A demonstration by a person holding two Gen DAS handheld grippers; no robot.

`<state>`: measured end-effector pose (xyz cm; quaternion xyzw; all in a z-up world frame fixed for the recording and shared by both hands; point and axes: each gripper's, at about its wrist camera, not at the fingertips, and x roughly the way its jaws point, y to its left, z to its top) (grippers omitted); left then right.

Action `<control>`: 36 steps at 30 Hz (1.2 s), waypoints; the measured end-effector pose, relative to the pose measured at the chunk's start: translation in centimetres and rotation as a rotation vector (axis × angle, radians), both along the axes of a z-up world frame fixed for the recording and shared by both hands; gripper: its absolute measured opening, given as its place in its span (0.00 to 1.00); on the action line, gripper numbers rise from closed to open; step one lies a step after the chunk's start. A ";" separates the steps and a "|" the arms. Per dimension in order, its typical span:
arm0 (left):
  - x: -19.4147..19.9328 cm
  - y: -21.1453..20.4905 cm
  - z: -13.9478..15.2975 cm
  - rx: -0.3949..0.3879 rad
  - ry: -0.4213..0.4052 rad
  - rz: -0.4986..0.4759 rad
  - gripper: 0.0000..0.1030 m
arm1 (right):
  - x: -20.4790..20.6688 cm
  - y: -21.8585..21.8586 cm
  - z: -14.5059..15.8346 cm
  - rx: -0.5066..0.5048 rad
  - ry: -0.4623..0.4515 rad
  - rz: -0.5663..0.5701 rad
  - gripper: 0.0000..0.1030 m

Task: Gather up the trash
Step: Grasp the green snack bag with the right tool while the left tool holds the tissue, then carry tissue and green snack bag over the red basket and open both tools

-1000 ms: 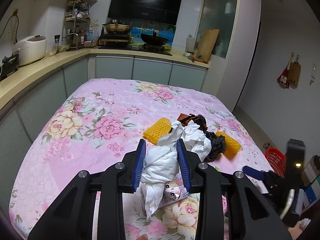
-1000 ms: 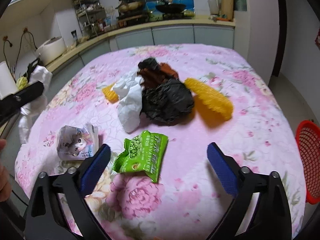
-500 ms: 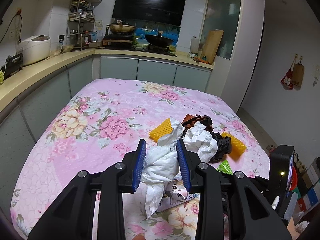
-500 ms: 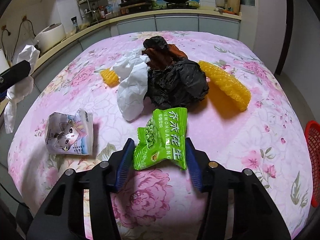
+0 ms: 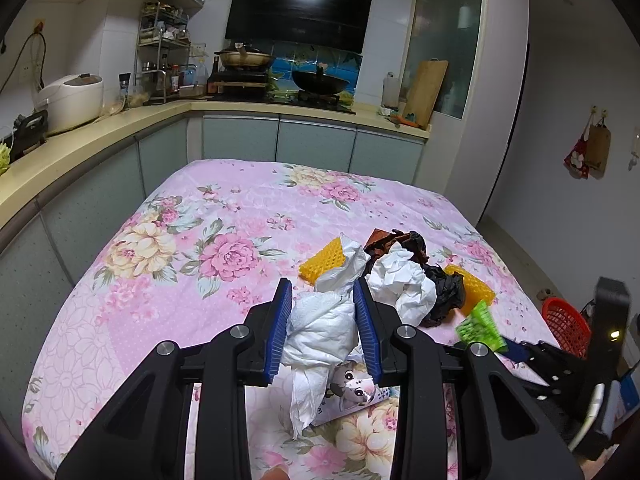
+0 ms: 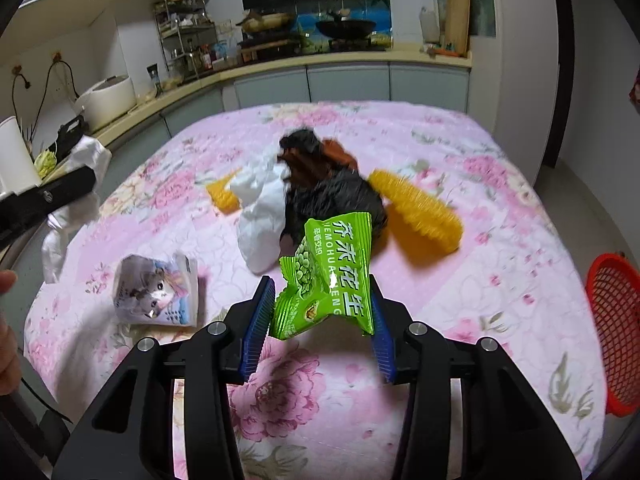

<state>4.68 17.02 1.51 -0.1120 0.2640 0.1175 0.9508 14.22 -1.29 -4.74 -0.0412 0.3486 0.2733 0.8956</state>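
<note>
I've got the left gripper clamped on a white tissue wad, held above the table so it hangs free. Right gripper pinches the green snack wrapper, lifted off the cloth, prob bound for the red basket at the table's right edge. Rest of pile sits mid-table.

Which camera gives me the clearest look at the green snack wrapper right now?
The right wrist view: the green snack wrapper fills the centre, held in the right gripper, print readable. The left wrist view shows only a blurred green corner at the right.
</note>
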 end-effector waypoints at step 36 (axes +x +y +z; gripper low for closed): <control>1.6 -7.8 5.1 0.087 -0.161 -0.125 0.30 | -2.5 -10.5 11.2 0.154 -0.288 -0.201 0.42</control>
